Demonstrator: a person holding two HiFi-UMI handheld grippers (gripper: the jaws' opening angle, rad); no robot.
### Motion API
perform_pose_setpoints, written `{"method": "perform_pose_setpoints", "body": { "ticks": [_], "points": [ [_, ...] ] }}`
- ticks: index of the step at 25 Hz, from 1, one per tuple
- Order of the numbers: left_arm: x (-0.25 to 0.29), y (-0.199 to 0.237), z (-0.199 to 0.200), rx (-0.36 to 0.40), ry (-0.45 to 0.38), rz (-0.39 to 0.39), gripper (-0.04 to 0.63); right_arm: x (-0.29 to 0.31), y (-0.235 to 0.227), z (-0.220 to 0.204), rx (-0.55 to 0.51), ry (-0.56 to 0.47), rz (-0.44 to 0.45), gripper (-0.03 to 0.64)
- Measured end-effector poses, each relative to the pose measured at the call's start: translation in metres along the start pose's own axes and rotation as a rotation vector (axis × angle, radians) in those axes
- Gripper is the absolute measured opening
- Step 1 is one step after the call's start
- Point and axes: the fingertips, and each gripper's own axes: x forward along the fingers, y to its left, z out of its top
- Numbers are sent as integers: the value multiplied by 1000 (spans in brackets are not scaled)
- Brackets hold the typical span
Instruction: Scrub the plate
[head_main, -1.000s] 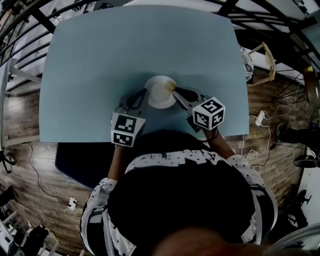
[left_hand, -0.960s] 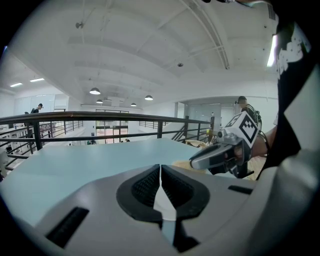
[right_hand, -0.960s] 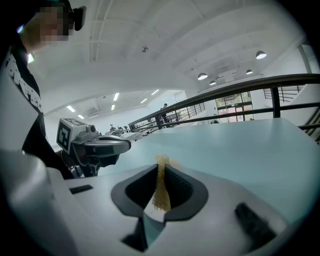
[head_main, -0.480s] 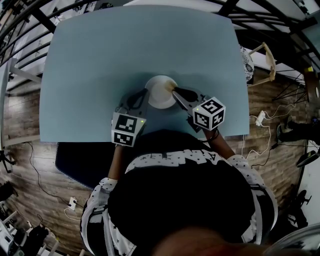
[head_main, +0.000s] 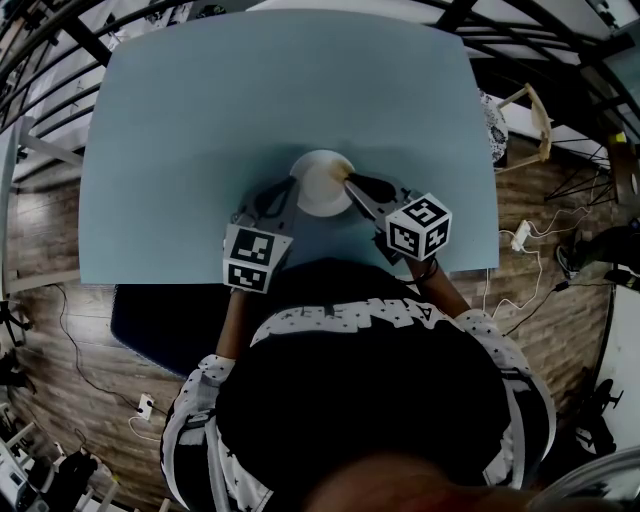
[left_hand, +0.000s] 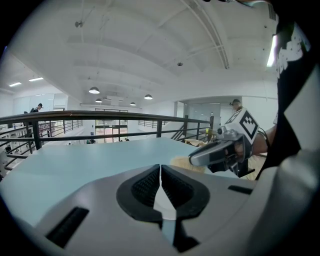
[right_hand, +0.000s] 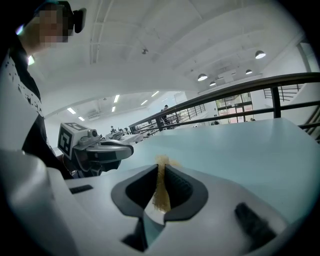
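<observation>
Head view: a white plate (head_main: 320, 185) lies on the blue table (head_main: 250, 100), near the table's front edge. The left gripper (head_main: 288, 192) is at the plate's left rim. The right gripper (head_main: 350, 181) is at its right rim, with a tan scrub pad (head_main: 341, 167) on the plate there.
Left gripper view only: its jaws are drawn narrow onto a white sliver of the plate's rim. The right gripper shows from the side, with the scrub pad at its tip.
Right gripper view only: its jaws pinch the tan, fibrous scrub pad, which stands upright between them and sticks out past their tips. The left gripper shows from the side, and a dark railing (right_hand: 240, 92) runs beyond the table.
Hard to make out: from the head view both jaw gaps are too small to read. The plate is not visible in the right gripper view, which that gripper's own body largely fills. The person's head and shoulders cover the lower part of the head view.
Count: one plate, one scrub pad, two grippers, two marker cubes (head_main: 250, 258).
</observation>
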Motion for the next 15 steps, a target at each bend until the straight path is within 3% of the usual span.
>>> {"method": "perform_pose_setpoints", "body": {
  "ticks": [15],
  "points": [
    [2, 1, 1, 4, -5, -5, 15, 0, 0, 5, -2, -12, 0, 51]
  ]
}}
